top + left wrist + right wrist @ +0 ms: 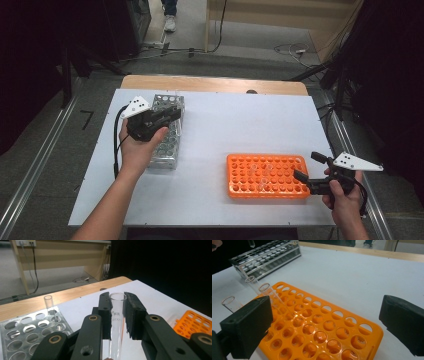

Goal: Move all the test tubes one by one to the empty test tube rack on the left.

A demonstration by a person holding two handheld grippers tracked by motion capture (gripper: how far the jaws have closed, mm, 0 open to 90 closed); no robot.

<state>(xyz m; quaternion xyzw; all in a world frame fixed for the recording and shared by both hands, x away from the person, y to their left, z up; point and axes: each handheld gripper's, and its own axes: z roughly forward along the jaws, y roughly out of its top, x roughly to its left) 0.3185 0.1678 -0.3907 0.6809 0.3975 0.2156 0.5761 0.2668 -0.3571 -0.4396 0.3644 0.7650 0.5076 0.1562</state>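
Observation:
My left gripper (171, 115) is shut on a clear glass test tube (117, 315), held upright between its black pads above the metal rack (167, 147). One more tube (48, 301) stands in a far hole of that metal rack (25, 330). The orange rack (265, 175) lies at the front right of the white table. My right gripper (306, 166) stands open just right of it, with nothing between its pads (249, 325). In the right gripper view, three clear tubes (268, 293) lean in the far holes of the orange rack (319, 325).
A wooden strip (215, 83) runs along the table's far edge. Cables lie on the floor (290, 49) beyond it. The white tabletop (240, 125) stretches bare between the two racks. Metal rails (35, 165) flank the table.

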